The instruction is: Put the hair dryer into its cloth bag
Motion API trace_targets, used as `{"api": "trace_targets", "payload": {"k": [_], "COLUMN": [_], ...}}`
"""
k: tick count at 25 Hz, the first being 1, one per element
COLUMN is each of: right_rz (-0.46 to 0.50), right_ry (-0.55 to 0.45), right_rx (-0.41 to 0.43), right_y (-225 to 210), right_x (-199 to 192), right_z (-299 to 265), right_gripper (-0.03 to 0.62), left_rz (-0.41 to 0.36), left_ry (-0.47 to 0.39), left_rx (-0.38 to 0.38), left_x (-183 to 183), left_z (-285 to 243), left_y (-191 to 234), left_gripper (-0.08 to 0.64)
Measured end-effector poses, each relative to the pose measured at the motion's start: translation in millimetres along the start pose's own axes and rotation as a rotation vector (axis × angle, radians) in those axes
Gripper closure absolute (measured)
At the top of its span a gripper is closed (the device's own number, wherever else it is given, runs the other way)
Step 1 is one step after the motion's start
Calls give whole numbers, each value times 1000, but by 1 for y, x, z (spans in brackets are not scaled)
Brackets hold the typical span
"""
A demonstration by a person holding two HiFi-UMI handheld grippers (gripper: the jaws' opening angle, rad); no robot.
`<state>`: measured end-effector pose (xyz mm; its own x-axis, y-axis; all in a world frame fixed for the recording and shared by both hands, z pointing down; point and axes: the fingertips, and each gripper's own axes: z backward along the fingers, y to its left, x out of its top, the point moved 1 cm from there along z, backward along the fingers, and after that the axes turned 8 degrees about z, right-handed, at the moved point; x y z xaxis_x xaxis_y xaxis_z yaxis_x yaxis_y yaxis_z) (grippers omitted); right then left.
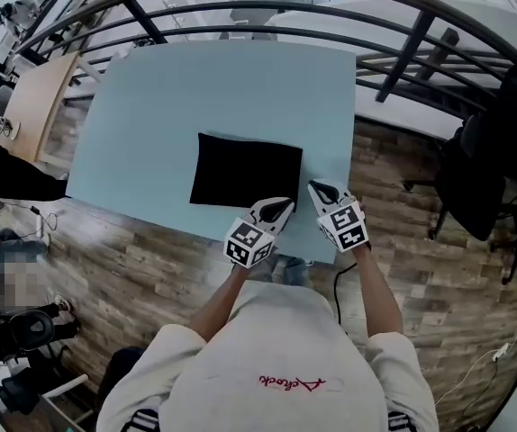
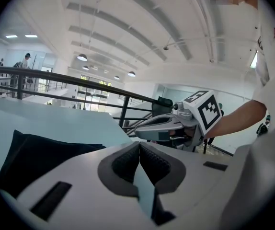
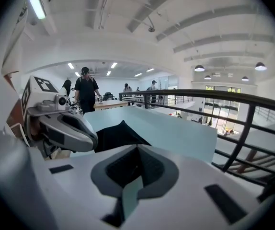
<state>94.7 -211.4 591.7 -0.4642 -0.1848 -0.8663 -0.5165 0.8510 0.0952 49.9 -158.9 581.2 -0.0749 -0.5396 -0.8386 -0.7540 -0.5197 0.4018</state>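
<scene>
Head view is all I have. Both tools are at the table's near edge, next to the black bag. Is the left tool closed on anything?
Observer: No. In the left gripper view, the left tool has its jaws together with nothing between them.
Operator: Right tool?
Observer: The right gripper view shows the same for the right tool: jaws together, empty.
Operator: Hair dryer in either gripper view?
Observer: No. Both show only the cloth bag on the table, with no hair dryer in sight.
</scene>
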Motion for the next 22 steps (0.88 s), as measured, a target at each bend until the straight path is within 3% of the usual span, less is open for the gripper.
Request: {"api": "trace_targets", "payload": {"k": [11, 22], "right_rz": [40, -50], "right_ry": [-94, -136], "right_rx": [-159, -291], "right_y": [53, 142], "right_x": [45, 66], "right_z": [53, 76], "right_gripper": [577, 577], "left_rz": [-14, -22], "left_ry": [-51, -103], "left_rx": [-49, -49], "left_x": [14, -23], "left_z": [38, 156], "left_y": [-13, -11], "left_gripper": [554, 554]}}
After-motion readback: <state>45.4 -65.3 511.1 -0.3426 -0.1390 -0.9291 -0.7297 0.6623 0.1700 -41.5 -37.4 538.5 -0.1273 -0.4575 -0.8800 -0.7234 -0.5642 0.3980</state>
